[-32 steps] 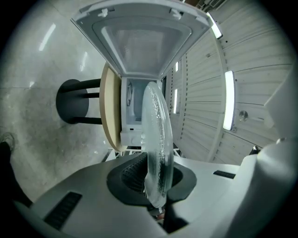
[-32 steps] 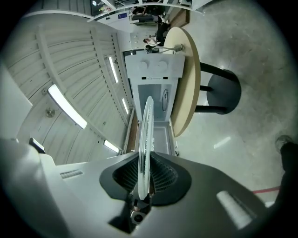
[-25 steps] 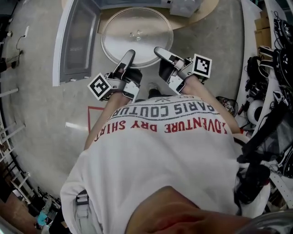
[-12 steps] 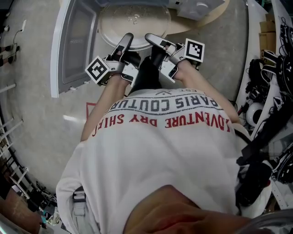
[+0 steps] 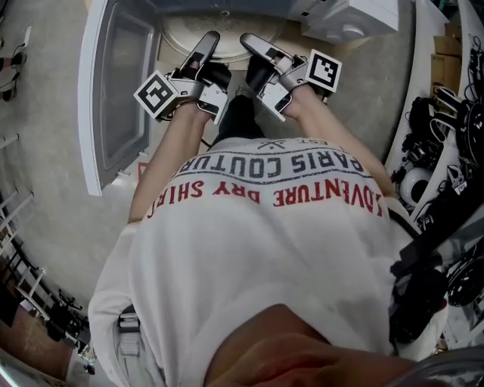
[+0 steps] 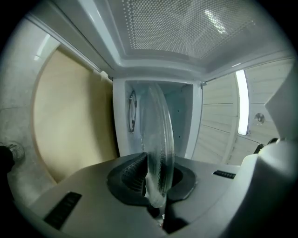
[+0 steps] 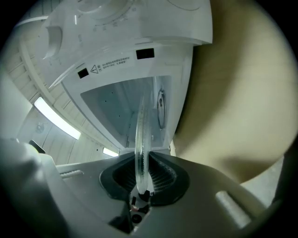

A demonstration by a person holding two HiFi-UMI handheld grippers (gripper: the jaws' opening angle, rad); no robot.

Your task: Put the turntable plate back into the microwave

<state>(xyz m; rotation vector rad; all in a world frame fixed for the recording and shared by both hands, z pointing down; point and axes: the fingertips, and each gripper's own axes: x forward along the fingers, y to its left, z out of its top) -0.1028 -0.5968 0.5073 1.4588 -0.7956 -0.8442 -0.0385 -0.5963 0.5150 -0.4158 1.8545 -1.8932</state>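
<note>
The clear glass turntable plate [image 5: 227, 30] is held level by its near rim at the microwave's [image 5: 344, 19] open mouth, its far part hidden inside. My left gripper [image 5: 206, 47] is shut on the rim's left side and my right gripper [image 5: 255, 45] on its right side. In the left gripper view the plate [image 6: 158, 135] stands edge-on between the ribbed pads of the left gripper [image 6: 156, 183], with the microwave cavity [image 6: 181, 116] behind. The right gripper view shows the plate [image 7: 141, 139] clamped in the right gripper [image 7: 142, 181], pointing into the cavity [image 7: 116, 107].
The microwave door [image 5: 113, 91] hangs open to the left, beside my left arm. The microwave stands on a round pale wooden table [image 6: 70, 121]. Its control panel [image 7: 111, 23] is on the right side. Cables and gear [image 5: 446, 151] crowd the floor at right.
The person stepped closer and both grippers carried the plate forward. A second ago the whole plate showed over the table; now most of it is inside the microwave opening.
</note>
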